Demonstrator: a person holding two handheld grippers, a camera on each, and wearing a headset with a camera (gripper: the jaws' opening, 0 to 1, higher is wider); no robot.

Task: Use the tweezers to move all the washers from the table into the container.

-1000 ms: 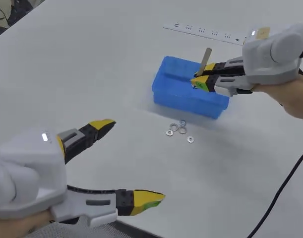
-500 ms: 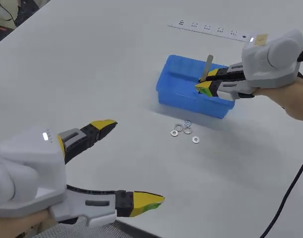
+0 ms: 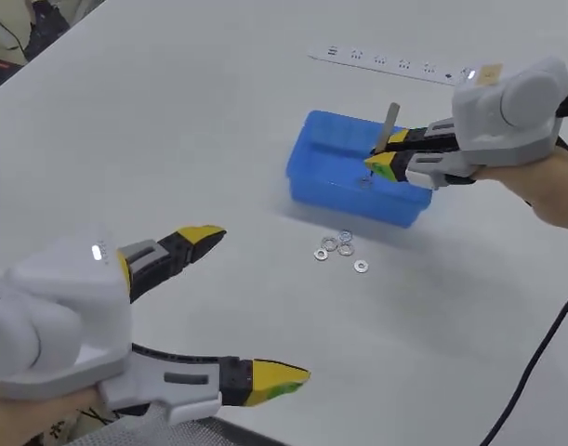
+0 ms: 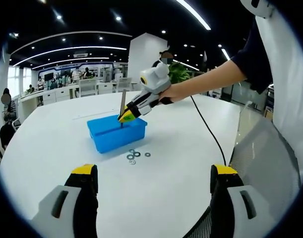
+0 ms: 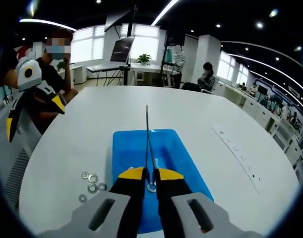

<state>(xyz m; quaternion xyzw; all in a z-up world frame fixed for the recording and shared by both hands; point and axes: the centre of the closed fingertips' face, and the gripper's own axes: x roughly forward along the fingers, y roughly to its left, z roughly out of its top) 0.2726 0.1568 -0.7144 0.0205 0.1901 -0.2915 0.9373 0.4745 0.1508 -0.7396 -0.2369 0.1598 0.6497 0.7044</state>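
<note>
We are holding the right gripper (image 3: 381, 160) over the blue container (image 3: 325, 186), its jaws pinching the tweezers (image 3: 389, 121), with one washer (image 5: 151, 187) at their tips. Loose washers (image 3: 339, 249) are lying on the tabletop (image 3: 172, 139) just beside the container, and the left gripper (image 3: 256, 305) is hovering nearer us, jaws spread wide.

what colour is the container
The container is bright blue, clearest in the right gripper view.

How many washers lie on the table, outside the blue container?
5. Four washers cluster just before the container; the fifth lies slightly apart, nearer the viewer. Another may sit inside, under the tweezers.
</note>
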